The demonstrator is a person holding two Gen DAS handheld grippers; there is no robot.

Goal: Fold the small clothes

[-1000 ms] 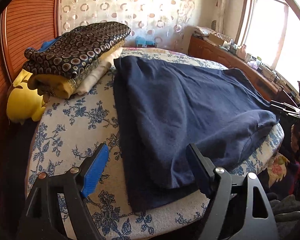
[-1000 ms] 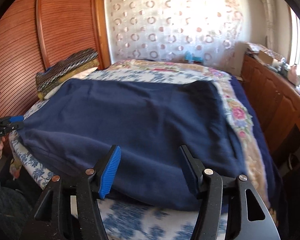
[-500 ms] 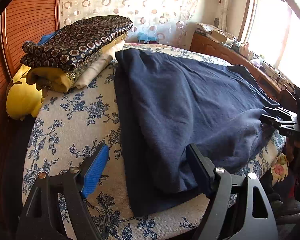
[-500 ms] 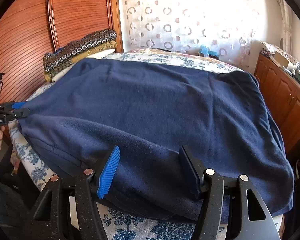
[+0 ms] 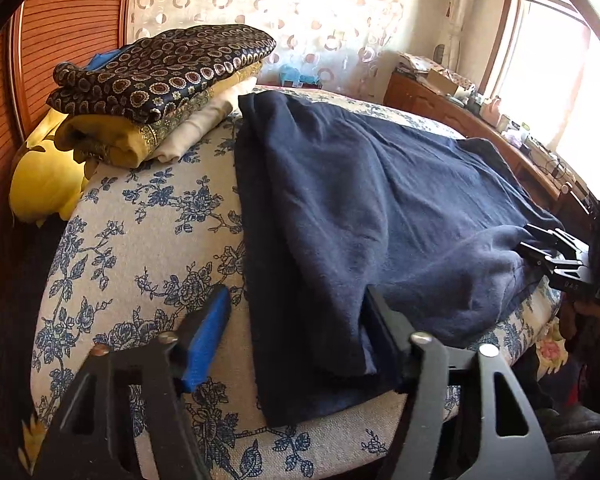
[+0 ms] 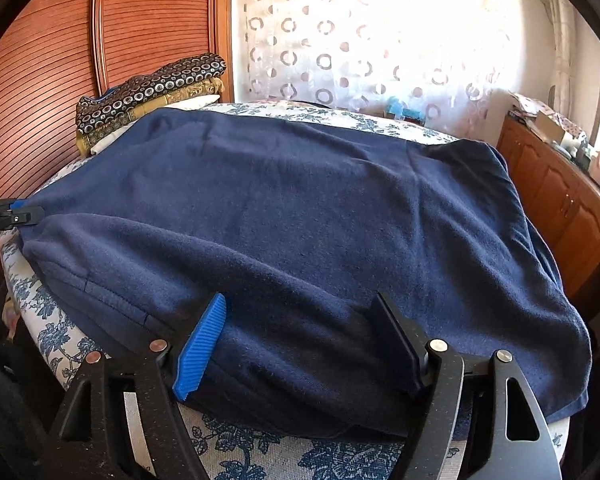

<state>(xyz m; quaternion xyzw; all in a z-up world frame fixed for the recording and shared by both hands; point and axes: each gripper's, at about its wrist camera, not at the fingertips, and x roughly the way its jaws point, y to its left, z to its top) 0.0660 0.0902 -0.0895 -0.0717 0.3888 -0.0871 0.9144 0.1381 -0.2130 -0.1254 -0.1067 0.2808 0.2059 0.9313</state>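
Note:
A dark navy garment (image 5: pixel 380 216) lies spread flat on the floral bed cover (image 5: pixel 148 248); it fills the right wrist view (image 6: pixel 300 220). My left gripper (image 5: pixel 300 328) is open at the garment's near left corner, its jaws straddling the cloth edge. It shows at the left edge of the right wrist view (image 6: pixel 14 214). My right gripper (image 6: pixel 300 336) is open over the garment's near hem, the cloth lying between its jaws. It appears at the right of the left wrist view (image 5: pixel 548 248), against the garment's edge.
A stack of folded cloths (image 5: pixel 160 80) topped by a dark patterned one sits at the bed's head, beside a yellow cushion (image 5: pixel 44 176). A wooden headboard (image 6: pixel 40 60) stands to the left. A wooden cabinet (image 6: pixel 560 200) with clutter runs along the window side.
Both grippers have moved forward and lower onto the garment's near edge. The garment now sits between each pair of open jaws. The cloth itself has barely shifted.

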